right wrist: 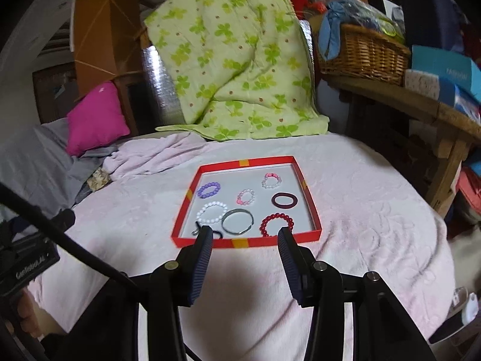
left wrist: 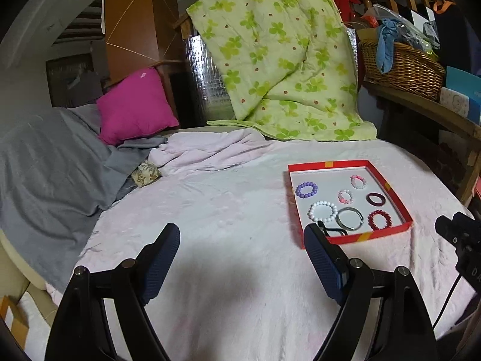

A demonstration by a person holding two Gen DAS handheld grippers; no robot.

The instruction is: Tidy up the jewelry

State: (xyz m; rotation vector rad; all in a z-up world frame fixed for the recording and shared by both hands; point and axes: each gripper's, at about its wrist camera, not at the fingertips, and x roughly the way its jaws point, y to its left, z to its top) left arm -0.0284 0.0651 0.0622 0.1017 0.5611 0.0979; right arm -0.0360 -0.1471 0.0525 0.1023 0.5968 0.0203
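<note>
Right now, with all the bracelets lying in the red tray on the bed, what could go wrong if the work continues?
1. The red tray sits on a soft pink blanket; pressing down nearby might tilt it and slide the bracelets.
2. The white bead bracelet and silver bangle lie very close, so a pinch may catch both.
3. The black item in the near corner is partly hidden behind the right hand-held gripper.

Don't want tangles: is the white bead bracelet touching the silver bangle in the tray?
Cannot tell. In both wrist views the white bead bracelet and silver bangle sit edge to edge; neither shows a clear gap or contact.
</note>
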